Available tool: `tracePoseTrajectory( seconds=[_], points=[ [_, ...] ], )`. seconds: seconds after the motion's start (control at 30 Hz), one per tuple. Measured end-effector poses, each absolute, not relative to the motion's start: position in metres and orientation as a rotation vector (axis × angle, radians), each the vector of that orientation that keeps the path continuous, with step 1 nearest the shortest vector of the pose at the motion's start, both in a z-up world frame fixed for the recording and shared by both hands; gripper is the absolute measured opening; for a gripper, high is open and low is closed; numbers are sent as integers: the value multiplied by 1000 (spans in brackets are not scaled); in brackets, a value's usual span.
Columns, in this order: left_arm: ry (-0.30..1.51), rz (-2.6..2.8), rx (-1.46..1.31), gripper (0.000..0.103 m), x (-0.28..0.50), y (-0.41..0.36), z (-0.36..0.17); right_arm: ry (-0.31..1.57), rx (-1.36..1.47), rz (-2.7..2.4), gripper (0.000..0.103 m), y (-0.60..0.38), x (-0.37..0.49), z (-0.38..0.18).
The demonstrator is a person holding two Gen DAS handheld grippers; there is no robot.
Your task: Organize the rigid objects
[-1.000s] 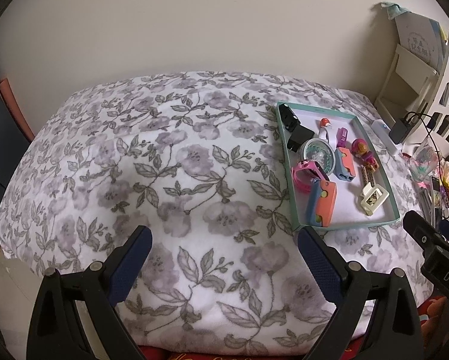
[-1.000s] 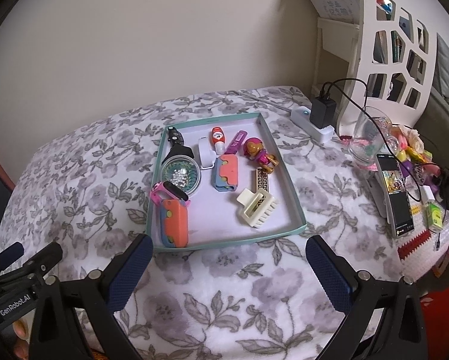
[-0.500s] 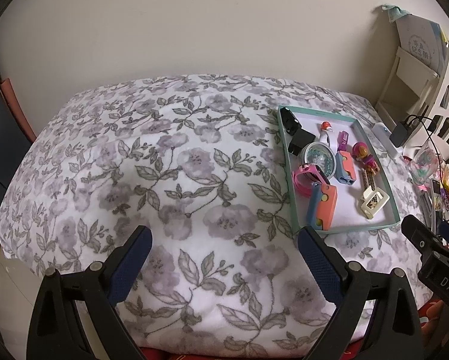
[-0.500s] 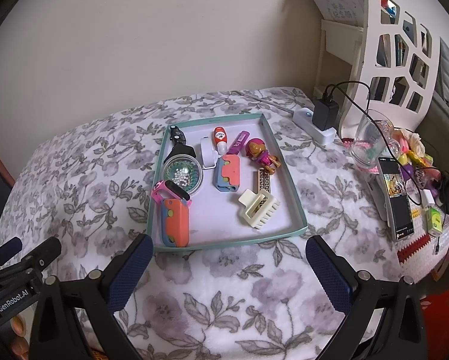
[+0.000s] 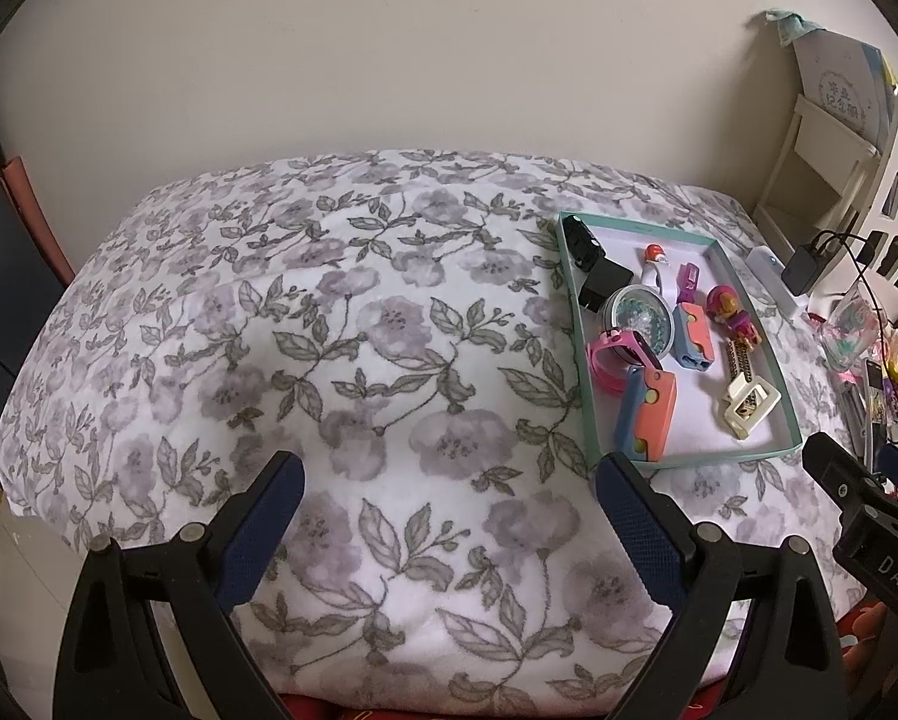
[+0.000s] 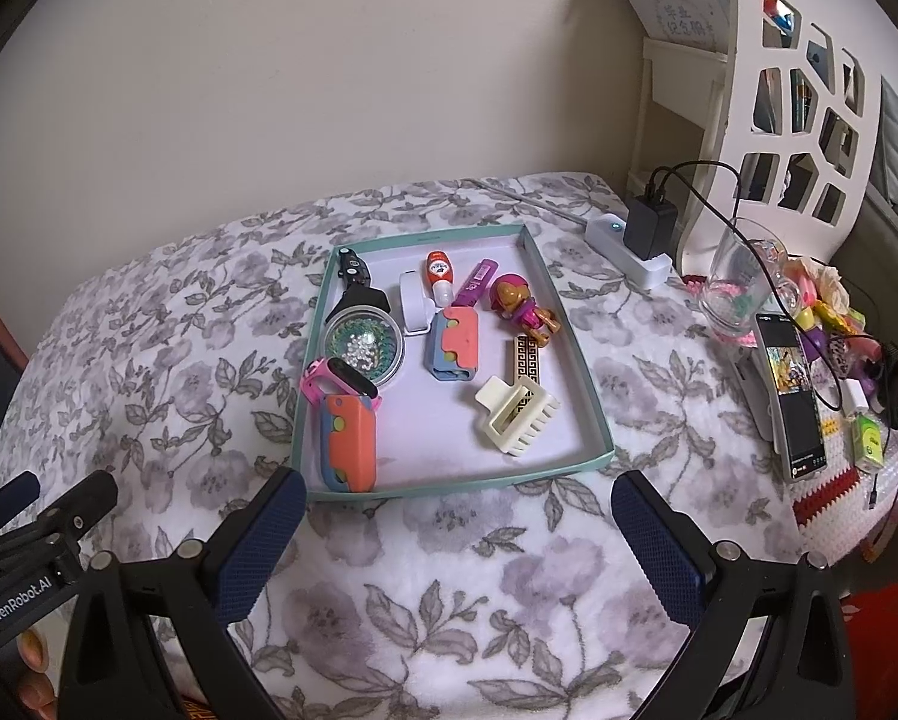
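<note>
Both hand-held grippers empty, everything sitting in the tray.

The left hand-held gripper and right hand-held gripper hover with jaws wide apart at lower frame; the toys, clip and watch crowd the teal tray at centre, so collecting looks done and only tidying seems left.
</note>
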State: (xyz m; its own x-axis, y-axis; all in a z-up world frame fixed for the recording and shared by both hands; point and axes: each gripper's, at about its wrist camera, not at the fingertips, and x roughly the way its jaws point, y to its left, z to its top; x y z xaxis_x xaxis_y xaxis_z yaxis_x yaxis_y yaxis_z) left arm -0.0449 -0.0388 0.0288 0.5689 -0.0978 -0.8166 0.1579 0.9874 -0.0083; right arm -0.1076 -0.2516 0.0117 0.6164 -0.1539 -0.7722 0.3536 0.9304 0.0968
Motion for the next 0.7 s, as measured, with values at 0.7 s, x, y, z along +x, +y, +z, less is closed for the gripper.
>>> tracePoseTrajectory(
  seconds=[0.7],
  points=[
    [945, -140, 68, 98, -45, -38, 31, 864, 249, -296, 103, -251, -108, 10]
  ],
)
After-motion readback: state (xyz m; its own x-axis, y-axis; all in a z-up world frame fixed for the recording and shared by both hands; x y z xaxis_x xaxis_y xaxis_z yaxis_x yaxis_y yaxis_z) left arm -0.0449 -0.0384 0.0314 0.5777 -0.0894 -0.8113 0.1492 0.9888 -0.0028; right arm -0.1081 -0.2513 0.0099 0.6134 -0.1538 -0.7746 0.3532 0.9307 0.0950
